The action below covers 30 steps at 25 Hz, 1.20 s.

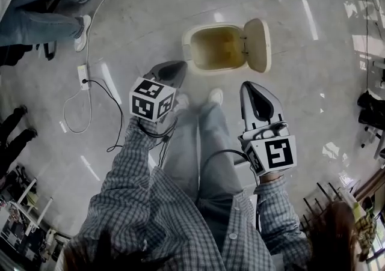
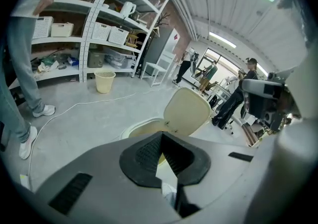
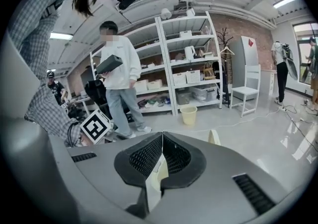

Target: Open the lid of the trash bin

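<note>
The cream trash bin (image 1: 216, 47) stands on the floor with its lid (image 1: 257, 44) swung open to the right, showing a yellowish inside. My left gripper (image 1: 178, 68) hangs in the air just left of the bin and nearer to me, jaws shut and empty. My right gripper (image 1: 249, 88) floats below the lid, also shut and empty. In the left gripper view the bin (image 2: 139, 128) and its upright lid (image 2: 186, 111) lie just past my left gripper (image 2: 162, 136). Beyond my right gripper (image 3: 162, 136), the right gripper view shows only a sliver of the lid (image 3: 214, 137).
A power strip (image 1: 83, 76) with cables lies on the floor to the left. A person in jeans (image 1: 42, 8) stands at the top left. My own shoes (image 1: 215, 96) are just short of the bin. Shelves (image 2: 94, 34) and a yellow basket (image 2: 104, 81) stand further off.
</note>
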{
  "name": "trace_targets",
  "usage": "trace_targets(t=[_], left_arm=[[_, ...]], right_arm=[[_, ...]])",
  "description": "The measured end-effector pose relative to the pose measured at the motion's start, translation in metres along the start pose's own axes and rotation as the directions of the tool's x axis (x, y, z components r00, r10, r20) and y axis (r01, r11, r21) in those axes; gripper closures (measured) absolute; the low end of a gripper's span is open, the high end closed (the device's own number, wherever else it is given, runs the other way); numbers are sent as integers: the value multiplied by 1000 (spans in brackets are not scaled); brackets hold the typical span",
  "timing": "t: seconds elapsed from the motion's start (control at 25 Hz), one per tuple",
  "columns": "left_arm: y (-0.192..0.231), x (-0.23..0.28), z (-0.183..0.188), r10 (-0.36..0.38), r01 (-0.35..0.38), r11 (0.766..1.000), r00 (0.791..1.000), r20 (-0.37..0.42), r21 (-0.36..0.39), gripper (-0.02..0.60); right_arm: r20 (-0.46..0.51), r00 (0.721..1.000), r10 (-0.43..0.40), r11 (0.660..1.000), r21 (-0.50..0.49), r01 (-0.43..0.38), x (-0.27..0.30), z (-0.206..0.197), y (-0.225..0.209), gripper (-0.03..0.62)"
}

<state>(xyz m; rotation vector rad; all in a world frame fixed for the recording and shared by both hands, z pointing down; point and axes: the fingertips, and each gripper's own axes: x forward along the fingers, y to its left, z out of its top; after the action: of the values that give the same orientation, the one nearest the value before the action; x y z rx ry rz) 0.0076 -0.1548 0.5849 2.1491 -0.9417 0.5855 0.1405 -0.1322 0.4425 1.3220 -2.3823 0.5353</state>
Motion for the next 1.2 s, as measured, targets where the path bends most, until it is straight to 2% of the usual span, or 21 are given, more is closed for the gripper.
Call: trace_targets(t=[0.32, 0.6, 0.88, 1.04, 1.2], left_arm=[[-47, -33, 40, -64, 63, 998, 997, 50, 31, 577], [-81, -67, 68, -115, 107, 983, 992, 49, 146, 577], [-96, -108, 99, -115, 95, 975, 989, 90, 203, 577], [-106, -135, 109, -140, 117, 961, 987, 76, 250, 577], [-108, -164, 128, -118, 83, 953, 987, 106, 292, 577]], right_arm=[[22, 1000, -4, 1000, -1, 4, -22, 29, 0, 574], [23, 1000, 11, 999, -33, -11, -44, 45, 8, 574], [39, 999, 2, 999, -48, 0, -59, 69, 11, 574], [54, 998, 9, 998, -60, -6, -64, 87, 16, 574], [60, 998, 25, 996, -89, -19, -70, 100, 20, 574]])
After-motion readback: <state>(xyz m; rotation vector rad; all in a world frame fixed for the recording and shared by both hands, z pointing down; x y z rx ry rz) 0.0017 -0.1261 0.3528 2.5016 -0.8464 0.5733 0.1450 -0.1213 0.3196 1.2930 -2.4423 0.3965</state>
